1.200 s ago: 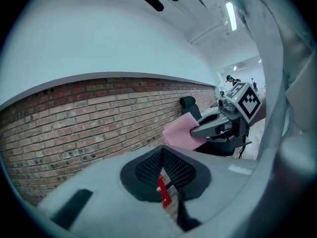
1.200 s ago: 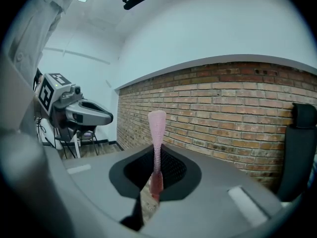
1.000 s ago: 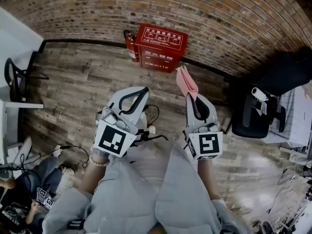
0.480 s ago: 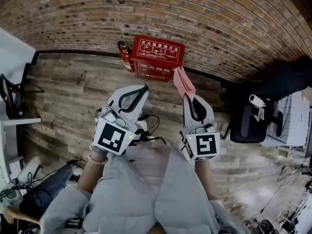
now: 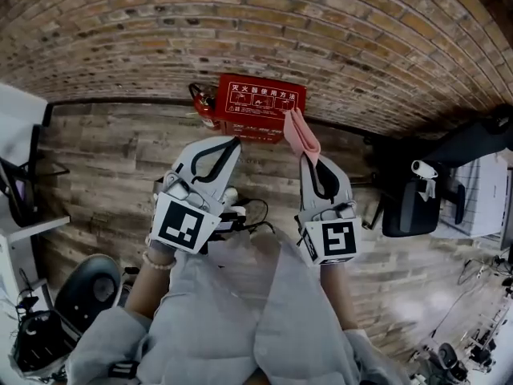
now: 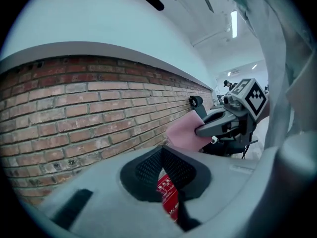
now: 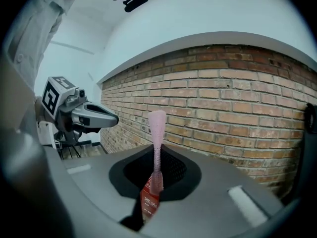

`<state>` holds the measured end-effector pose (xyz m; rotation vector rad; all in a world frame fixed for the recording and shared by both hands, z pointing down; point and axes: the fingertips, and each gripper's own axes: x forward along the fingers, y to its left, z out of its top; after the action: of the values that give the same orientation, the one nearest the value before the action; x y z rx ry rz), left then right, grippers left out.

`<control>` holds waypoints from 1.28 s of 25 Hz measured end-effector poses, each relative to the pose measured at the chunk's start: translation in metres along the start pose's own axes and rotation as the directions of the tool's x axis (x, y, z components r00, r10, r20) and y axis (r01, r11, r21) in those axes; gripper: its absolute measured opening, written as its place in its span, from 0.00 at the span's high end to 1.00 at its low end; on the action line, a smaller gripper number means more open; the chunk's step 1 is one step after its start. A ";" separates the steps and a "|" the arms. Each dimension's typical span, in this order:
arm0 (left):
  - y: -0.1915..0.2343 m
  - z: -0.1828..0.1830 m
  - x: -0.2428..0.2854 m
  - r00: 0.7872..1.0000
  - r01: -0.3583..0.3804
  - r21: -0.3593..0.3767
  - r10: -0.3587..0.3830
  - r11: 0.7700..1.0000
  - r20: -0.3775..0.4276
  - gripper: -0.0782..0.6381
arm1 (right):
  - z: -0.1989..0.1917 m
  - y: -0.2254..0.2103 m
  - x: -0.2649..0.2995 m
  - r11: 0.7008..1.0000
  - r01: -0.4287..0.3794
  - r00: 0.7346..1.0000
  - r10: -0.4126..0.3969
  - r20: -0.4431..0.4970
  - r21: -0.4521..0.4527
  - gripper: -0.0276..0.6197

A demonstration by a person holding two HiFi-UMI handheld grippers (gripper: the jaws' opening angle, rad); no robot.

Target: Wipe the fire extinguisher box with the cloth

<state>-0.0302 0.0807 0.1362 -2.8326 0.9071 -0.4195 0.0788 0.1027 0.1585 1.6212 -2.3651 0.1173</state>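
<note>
Pink cloth (image 5: 302, 133) in right claw (image 5: 313, 165)

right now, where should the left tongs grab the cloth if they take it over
Probably the free end of the cloth that sticks out past the right tongs, coming in from its left. It stands as a thin flat sheet there, so the left tongs can close across it.

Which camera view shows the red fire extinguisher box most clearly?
The head view: nearly the whole fire extinguisher box shows, standing against the brick wall. Both gripper views show only a red sliver of it between their jaws.
</note>
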 end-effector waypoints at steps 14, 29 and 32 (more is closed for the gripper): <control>0.040 -0.031 0.031 0.997 0.047 0.022 -0.046 0.999 -0.057 0.90 | -0.016 -0.009 0.044 1.000 0.013 0.996 -0.012 -0.088 0.013 0.92; 0.045 -0.042 0.050 0.995 -0.048 -0.059 0.042 0.997 -0.093 0.90 | -0.043 -0.028 0.058 0.996 -0.079 0.984 0.082 -0.157 0.029 0.93; 0.046 -0.047 0.053 0.994 -0.053 -0.064 0.046 0.997 -0.103 0.90 | -0.047 -0.027 0.065 0.993 -0.108 0.984 0.114 -0.137 0.054 0.93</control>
<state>-0.0282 0.0097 0.1830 -2.8644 1.0272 -0.5418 0.0897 0.0442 0.2183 1.4497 -2.3602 0.2998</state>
